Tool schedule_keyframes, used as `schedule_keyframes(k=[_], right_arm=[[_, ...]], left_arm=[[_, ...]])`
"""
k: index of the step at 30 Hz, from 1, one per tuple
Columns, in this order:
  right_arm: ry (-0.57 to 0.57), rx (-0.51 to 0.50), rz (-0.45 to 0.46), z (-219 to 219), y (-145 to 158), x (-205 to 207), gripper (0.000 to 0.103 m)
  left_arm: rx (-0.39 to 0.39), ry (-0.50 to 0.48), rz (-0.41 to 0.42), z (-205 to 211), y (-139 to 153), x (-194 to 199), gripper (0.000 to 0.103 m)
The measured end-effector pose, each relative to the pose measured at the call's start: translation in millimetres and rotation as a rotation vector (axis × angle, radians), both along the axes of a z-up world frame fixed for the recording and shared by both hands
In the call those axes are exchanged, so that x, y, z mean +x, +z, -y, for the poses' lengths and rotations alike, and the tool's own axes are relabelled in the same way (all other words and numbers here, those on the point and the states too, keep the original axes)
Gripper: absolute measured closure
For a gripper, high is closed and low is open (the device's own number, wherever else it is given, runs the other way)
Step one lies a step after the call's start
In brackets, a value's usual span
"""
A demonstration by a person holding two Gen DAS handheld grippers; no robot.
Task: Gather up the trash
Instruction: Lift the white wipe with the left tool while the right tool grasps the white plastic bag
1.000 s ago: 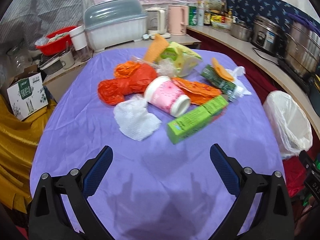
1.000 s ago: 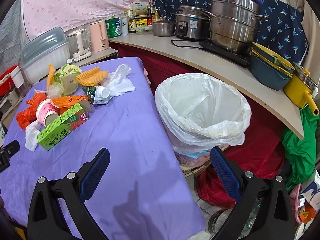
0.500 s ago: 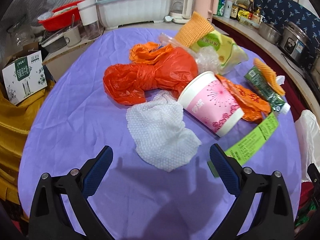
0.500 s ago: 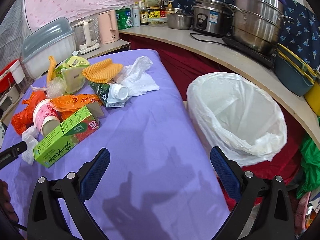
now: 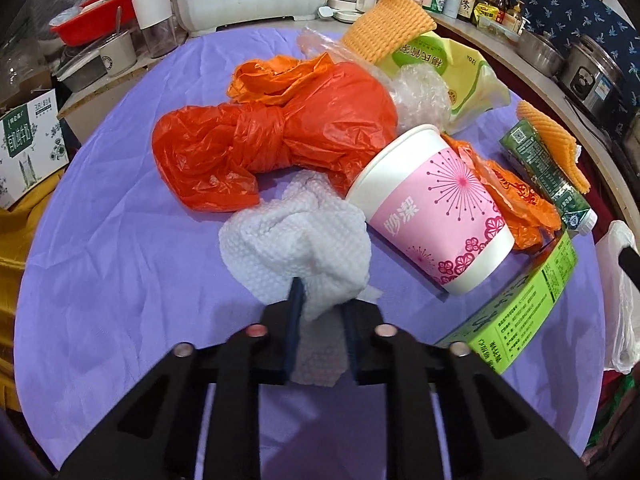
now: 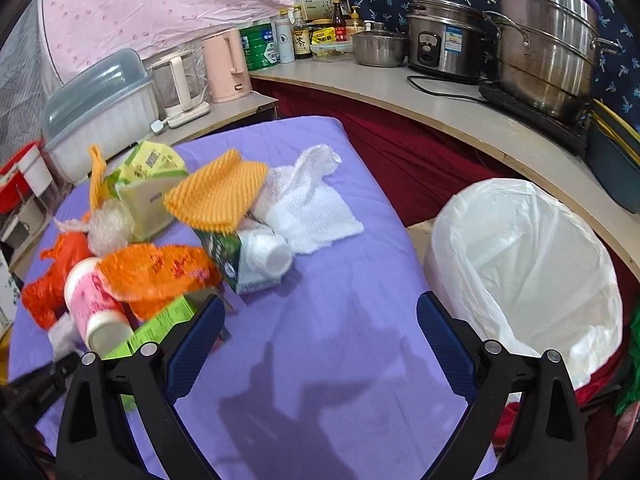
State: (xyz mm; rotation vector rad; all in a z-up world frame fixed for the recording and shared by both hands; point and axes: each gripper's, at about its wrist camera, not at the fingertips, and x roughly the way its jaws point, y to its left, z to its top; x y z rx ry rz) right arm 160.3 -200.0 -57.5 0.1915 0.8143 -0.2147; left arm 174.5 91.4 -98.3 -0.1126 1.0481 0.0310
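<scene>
Purple tablecloth (image 5: 120, 240) holds litter; left gripper (image 5: 320, 304) is closing on the white paper towel (image 5: 296, 240), and should lift straight, sparing the pink cup (image 5: 432, 208); right gripper (image 6: 320, 320) gapes empty.

You're in a cramped home kitchen. To your right runs a pale curved counter (image 6: 460, 116) carrying a steel rice cooker (image 6: 444, 42), a tall stacked steel steamer pot (image 6: 548, 48) and sauce bottles (image 6: 302, 38). At the far end stand a pink electric kettle (image 6: 226, 66) and a lidded white dish rack (image 6: 100, 108).
</scene>
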Motion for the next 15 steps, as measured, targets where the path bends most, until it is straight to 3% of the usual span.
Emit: schedule_keyframes(k=[8,15], right_arm=[[0.068,0.032,0.028,-16.1,9.5,35.8,0.02],[0.011,0.021,0.019,10.1,3.5,71.1,0.025]], left_arm=[[-0.037,-0.017,0.082,-2.2,31.9,0.8,0.096],[-0.061,-0.021,0.141,-2.6,53.5,-1.9,0.096]])
